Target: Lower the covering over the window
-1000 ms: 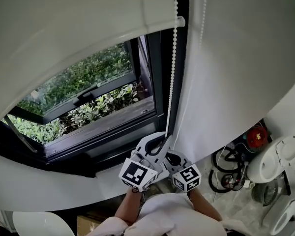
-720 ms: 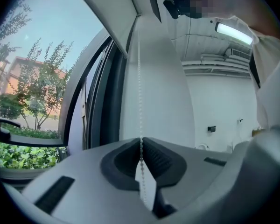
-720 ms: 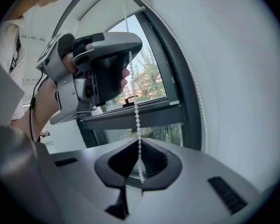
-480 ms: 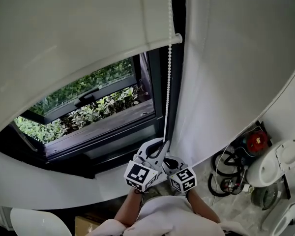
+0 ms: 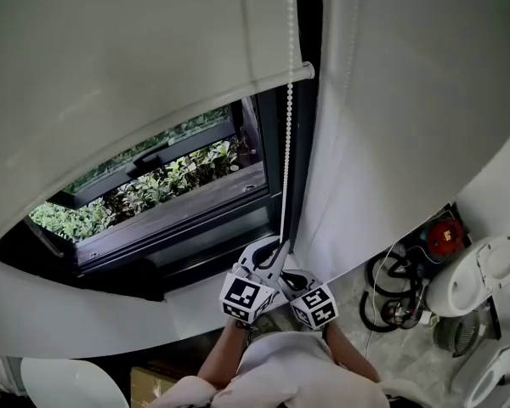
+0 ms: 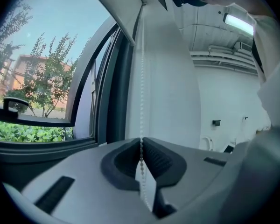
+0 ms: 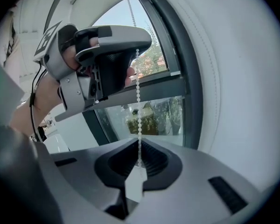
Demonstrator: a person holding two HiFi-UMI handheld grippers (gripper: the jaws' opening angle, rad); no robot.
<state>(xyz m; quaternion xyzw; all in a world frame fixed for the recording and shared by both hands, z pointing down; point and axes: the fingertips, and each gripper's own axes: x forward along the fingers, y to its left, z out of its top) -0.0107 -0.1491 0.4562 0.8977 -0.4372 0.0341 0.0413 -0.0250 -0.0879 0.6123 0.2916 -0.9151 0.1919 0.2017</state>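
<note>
The white roller blind (image 5: 110, 75) is hanging over the upper part of the window (image 5: 174, 189), its bottom rail (image 5: 299, 71) running in a curve across the head view and leaving the lower pane uncovered. Green shrubs (image 5: 157, 177) are showing through the dark frame below it. A white bead chain (image 5: 286, 151) is dropping straight down from the blind's right end, just beside the frame and a pale curtain (image 5: 391, 126).

The person is holding both grippers close together under the window, low in the head view. The left gripper (image 5: 269, 250) is sitting higher on the chain, pointing almost level. Its jaws are pressed together on the chain (image 6: 141, 101), which is running up from between the dark pads (image 6: 163, 160) of this gripper (image 6: 141, 146).

The right gripper (image 5: 296, 276) is sitting just below and beside the left, tilting downward. Its jaws (image 7: 139, 161) are also clamping the chain (image 7: 138, 90), with the left gripper (image 7: 107, 45) and the hand (image 7: 46, 94) gripping it above.
</note>
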